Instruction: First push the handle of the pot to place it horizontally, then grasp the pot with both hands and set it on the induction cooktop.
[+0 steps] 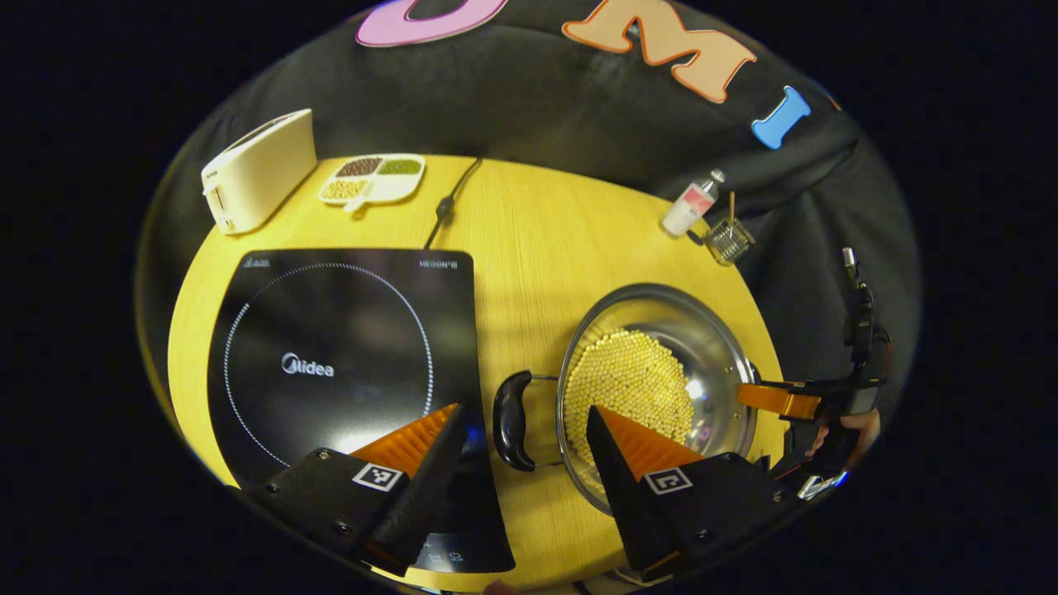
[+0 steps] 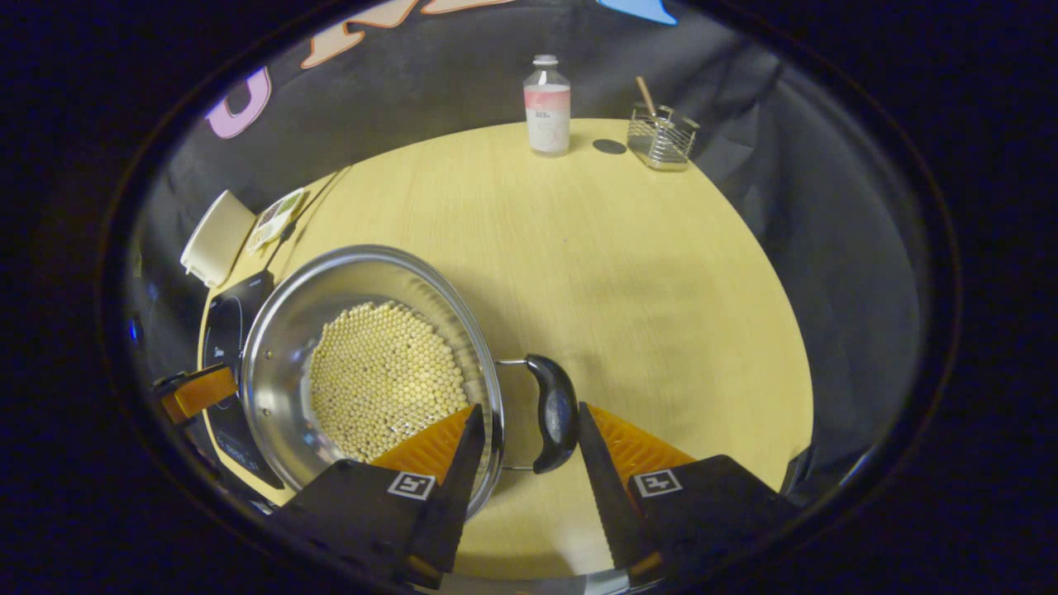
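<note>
In the left gripper view, the left gripper [image 1: 522,442] is held with its fingers spread wide apart, and the pot's left handle [image 1: 512,420] lies in the gap between them, touched by neither. The handle's long axis runs along the line of the fingers, curving toward their tips. In the right gripper view, the right gripper [image 2: 524,450] is likewise held apart, with the right handle [image 2: 554,411] lying between the fingers, nearer the outer one; contact cannot be told. Beyond the fingers, the pot [image 1: 657,388], holding small pale beads, rests on the table [image 2: 595,248]. The induction cooktop [image 1: 331,364] lies just beside the left handle, away from the pot. Each gripper is judged equally near its own handle.
</note>
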A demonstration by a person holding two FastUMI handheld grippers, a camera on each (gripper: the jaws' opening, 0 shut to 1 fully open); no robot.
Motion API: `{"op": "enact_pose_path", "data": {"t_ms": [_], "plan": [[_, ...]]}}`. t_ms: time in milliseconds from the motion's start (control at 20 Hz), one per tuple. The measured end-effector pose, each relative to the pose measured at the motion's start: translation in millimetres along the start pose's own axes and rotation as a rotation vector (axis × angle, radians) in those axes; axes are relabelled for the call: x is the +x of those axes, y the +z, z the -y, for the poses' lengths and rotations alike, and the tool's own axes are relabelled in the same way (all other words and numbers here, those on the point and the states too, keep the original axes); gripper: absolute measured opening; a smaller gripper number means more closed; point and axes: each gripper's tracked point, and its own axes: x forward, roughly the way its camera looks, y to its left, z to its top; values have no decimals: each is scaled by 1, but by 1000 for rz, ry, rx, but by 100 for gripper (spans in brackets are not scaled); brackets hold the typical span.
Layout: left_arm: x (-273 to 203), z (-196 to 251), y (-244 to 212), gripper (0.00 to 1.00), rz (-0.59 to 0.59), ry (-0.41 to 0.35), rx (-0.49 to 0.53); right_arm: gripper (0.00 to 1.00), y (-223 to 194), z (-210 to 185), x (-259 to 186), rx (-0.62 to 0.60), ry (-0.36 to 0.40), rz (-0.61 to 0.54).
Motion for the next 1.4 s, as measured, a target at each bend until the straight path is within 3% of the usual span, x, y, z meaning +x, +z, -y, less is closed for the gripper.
{"op": "enact_pose_path", "data": {"t_ms": [50,100,150,200,350,400,650,850,900,1000,1150,1200,1250,1300,1400], "plan": [[5,2,-4,91,-24,-2,-8,72,0,3,5,-11,-3,-6],[7,1,-8,89,-45,8,-11,68,-1,3,9,-14,7,-18],[10,1,-2,94,-21,14,13,70,0,2,10,-13,20,-24],[13,3,0,84,-29,14,24,72,-1,3,13,-10,30,-27],[17,5,-1,89,-46,48,53,70,2,5,19,-5,50,-40],[19,6,-2,84,-51,51,59,70,3,6,21,0,55,-43],[42,17,-27,77,-141,73,6,73,4,19,28,-3,55,-53],[53,18,-28,63,-158,93,5,58,5,23,27,8,74,-57],[54,17,-29,62,-168,90,8,63,8,22,27,6,74,-57],[57,18,-28,62,-175,78,1,48,6,22,27,11,85,-62],[57,19,-29,57,-175,62,-17,41,6,18,34,59,142,-79],[57,19,-30,55,-180,69,-14,45,8,21,23,51,142,-74],[56,19,-32,58,-190,77,-10,36,6,21,26,45,138,-75],[55,19,-31,55,-190,82,-12,41,6,21,26,43,135,-77],[52,21,-27,55,-180,82,-14,41,9,21,22,56,147,-74]]}}
